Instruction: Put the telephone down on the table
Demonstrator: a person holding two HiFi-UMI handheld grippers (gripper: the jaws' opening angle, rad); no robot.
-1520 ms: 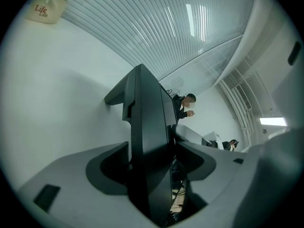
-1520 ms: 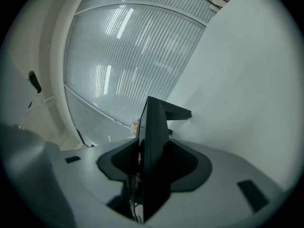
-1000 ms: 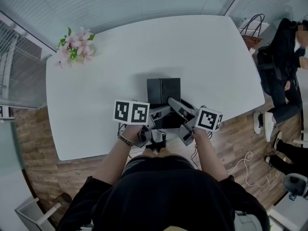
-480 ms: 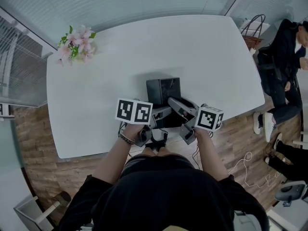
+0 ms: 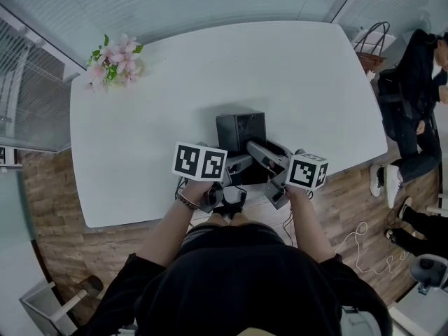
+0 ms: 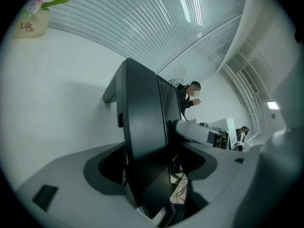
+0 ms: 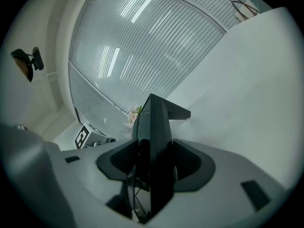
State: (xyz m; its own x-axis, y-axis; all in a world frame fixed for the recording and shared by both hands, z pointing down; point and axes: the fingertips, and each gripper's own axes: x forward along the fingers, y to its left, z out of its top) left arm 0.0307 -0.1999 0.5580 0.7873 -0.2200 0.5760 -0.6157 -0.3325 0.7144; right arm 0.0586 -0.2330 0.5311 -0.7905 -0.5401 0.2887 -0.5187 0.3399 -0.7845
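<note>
A black desk telephone (image 5: 240,130) is sitting at the near edge of the white tabletop (image 5: 210,68), straight in front of the person who is holding the two tools. The left claw (image 5: 231,165) is reaching in from the near left side and the right claw (image 5: 260,156) from the near right, so the telephone is lying between them.

In the left gripper view the telephone's dark body is standing between the jaws, which have just been opening. A sliver of floor and cabling is showing beside the body, so the pads seem to be clear of it. A coiled cord (image 6: 171,213) is hanging at the lower edge of that view.

In the right gripper view the jaws are closing snugly on the telephone's edge and gripping it.

A pot of pink flowers (image 5: 115,61) is standing at the far left corner of the tabletop, well apart from the telephone. A handbag (image 5: 367,47) is sitting beyond the far right corner, and a person in dark clothes (image 5: 413,96) is sitting beside it.
</note>
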